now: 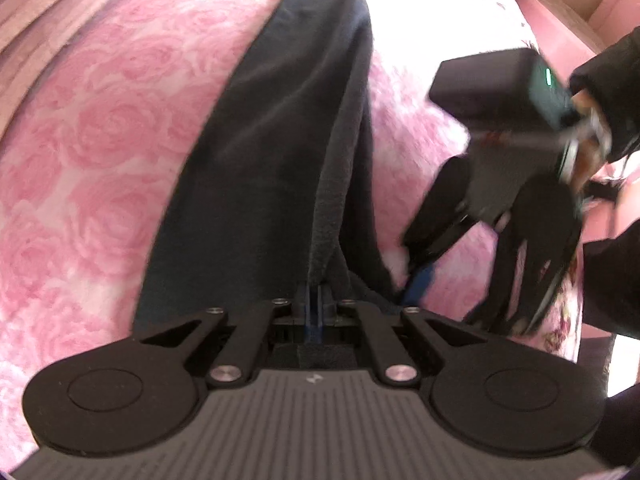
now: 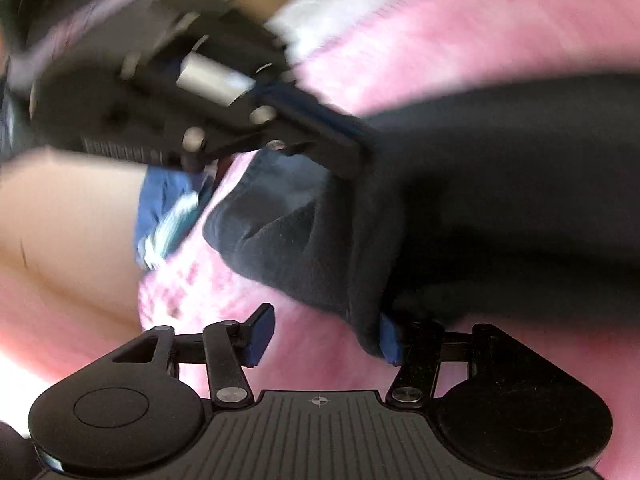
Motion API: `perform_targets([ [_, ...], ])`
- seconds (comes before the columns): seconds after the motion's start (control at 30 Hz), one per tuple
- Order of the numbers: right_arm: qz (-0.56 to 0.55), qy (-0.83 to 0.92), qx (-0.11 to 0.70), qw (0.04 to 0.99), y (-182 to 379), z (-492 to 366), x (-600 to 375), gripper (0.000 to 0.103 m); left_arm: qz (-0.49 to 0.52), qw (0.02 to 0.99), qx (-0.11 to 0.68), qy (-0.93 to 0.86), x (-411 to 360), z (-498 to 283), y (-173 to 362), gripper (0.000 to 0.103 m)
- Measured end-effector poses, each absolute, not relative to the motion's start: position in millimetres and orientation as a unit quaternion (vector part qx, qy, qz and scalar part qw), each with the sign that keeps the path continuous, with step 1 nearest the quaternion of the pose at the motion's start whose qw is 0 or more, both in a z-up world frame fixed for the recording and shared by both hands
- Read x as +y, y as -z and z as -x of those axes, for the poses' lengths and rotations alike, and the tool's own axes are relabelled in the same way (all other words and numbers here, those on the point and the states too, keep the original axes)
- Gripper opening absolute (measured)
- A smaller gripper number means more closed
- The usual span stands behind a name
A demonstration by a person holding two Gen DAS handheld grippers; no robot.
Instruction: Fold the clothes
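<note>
the dark garment (image 1: pixel 280 128) lay long on the pink bed (image 1: pixel 92 140). the left gripper (image 1: pixel 314 300) had its fingers closed on the near hem; the right gripper (image 2: pixel 324 336) was open beside it. folding had barely begun; next, the right needs its own grip on the hem.

The left wrist camera is sitting just behind the left gripper (image 1: pixel 314 300), looking steeply down along its fingers at the dark garment (image 1: pixel 280 128) stretching ahead over the pink bed cover (image 1: pixel 100 128), at close range. The right wrist camera is riding behind the right gripper (image 2: pixel 324 338), facing forward at a shallower angle, very near the cloth; this view is blurred. The two views are sharing the garment, the cover and each other's gripper: the right one is appearing right of the left gripper, the left one ahead of the right gripper, to its upper left.
</note>
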State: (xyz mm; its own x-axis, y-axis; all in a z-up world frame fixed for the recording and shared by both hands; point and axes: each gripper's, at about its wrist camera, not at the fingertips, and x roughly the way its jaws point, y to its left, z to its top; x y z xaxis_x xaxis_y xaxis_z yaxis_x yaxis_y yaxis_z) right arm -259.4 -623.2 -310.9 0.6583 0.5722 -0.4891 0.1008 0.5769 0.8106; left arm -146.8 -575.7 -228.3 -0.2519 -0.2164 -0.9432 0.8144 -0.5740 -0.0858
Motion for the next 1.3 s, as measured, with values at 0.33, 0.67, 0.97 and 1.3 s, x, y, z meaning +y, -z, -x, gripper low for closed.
perform_targets([
  [0.33,-0.498,-0.099,0.418,0.753,319.5,311.2,-601.5,0.057,-0.453,0.351,0.364,0.734,-553.1,146.3,224.7,0.010],
  [0.67,-0.479,-0.064,0.331,0.810,319.6,269.0,-621.3,0.057,-0.465,0.429,0.378,0.676,-526.5,80.8,225.8,0.010],
  [0.97,-0.587,-0.108,0.369,0.713,356.2,279.8,-618.5,0.057,-0.542,0.411,0.343,0.648,-499.8,83.0,278.3,0.010],
  [1.3,-0.528,-0.007,0.400,0.749,324.3,295.8,-627.2,0.058,-0.528,0.433,0.325,0.654,-494.8,101.8,252.9,0.010],
])
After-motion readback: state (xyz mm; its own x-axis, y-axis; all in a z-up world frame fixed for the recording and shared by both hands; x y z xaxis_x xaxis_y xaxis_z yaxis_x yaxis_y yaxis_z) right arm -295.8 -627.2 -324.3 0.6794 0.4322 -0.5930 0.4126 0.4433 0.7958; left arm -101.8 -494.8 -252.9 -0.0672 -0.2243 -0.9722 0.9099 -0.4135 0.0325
